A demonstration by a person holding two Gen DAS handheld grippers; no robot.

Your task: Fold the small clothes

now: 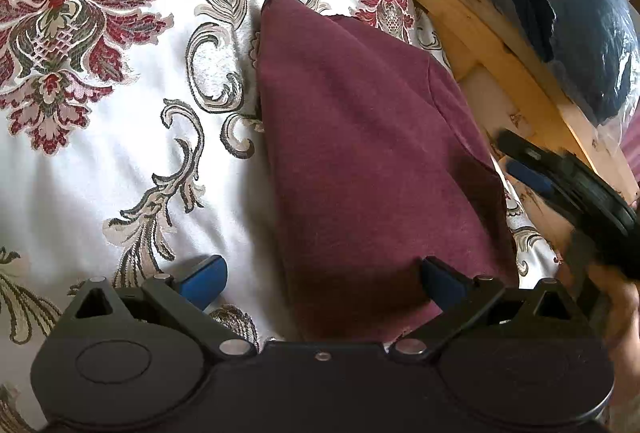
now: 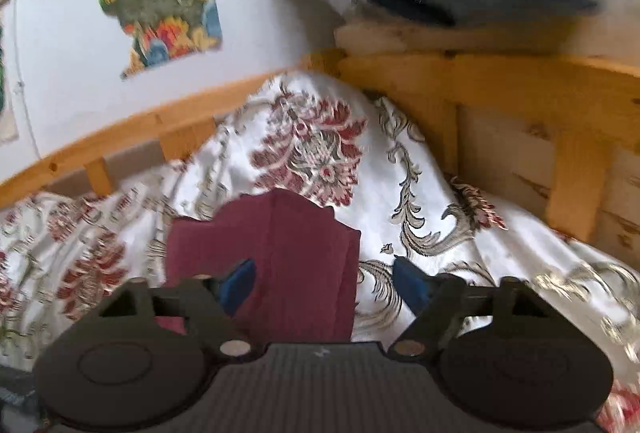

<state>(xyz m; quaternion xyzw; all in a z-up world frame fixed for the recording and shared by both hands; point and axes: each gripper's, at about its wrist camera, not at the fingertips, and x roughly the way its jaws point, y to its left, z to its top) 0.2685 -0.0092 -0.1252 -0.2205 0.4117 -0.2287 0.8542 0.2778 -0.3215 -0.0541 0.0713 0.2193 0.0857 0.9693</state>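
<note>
The landmark is the maroon garment (image 1: pixel 372 161), folded into a long, narrow shape on the white flowered bedspread (image 1: pixel 120 153). In the left wrist view its long axis runs from the near edge, by the camera, up and away to a narrow tip that points toward the far end of the bed.

To the left of the garment lies open bedspread. The left gripper (image 1: pixel 322 283) hangs over the garment's near end with its fingers spread wide: the left finger (image 1: pixel 204 279) is over bare bedspread just left of the cloth, the right one over the cloth's near right corner. It holds nothing.

To the right of the garment, the right gripper (image 2: pixel 324 283) is also spread wide and empty, one finger over the cloth, the other over bedspread. Further right runs the wooden bed frame (image 1: pixel 492 45), with a plastic bag (image 1: pixel 568 1) of dark clothes on it.
</note>
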